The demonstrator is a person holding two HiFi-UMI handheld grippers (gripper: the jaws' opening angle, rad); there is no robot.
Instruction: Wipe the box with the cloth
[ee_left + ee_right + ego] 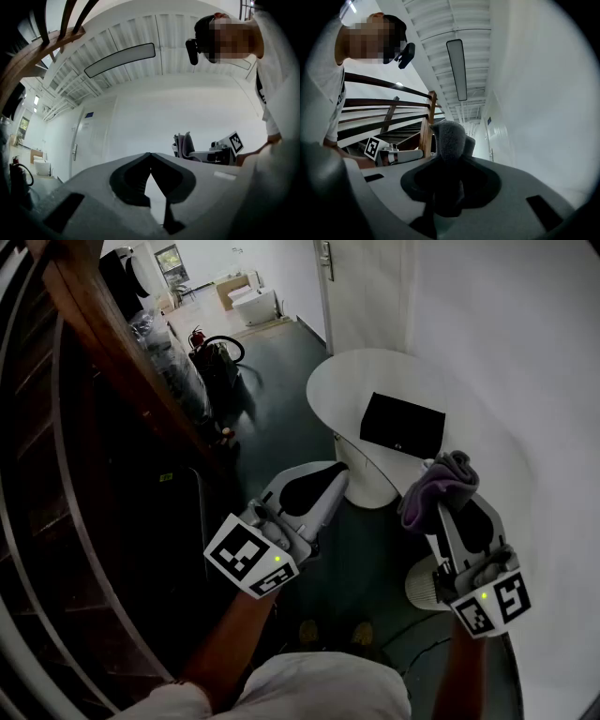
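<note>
Cloth [442,482] is clamped in right gripper [446,512]; box [402,424] is seen ahead, slightly left, long side crosswise; left gripper [330,480] is shut, empty.

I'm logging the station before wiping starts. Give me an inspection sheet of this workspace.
Surface: white rounded table, bare apart from the box.
Job's things: black box lies flat on the table; cloth is off the table, in the right gripper.
Clutter: nothing seen on the table.
Grippers: left gripper shut, empty; right gripper shut on the cloth; both short of the table.
Cables: nothing seen.
Surroundings: wooden stair rail, fire extinguisher, dark floor, white door.
</note>
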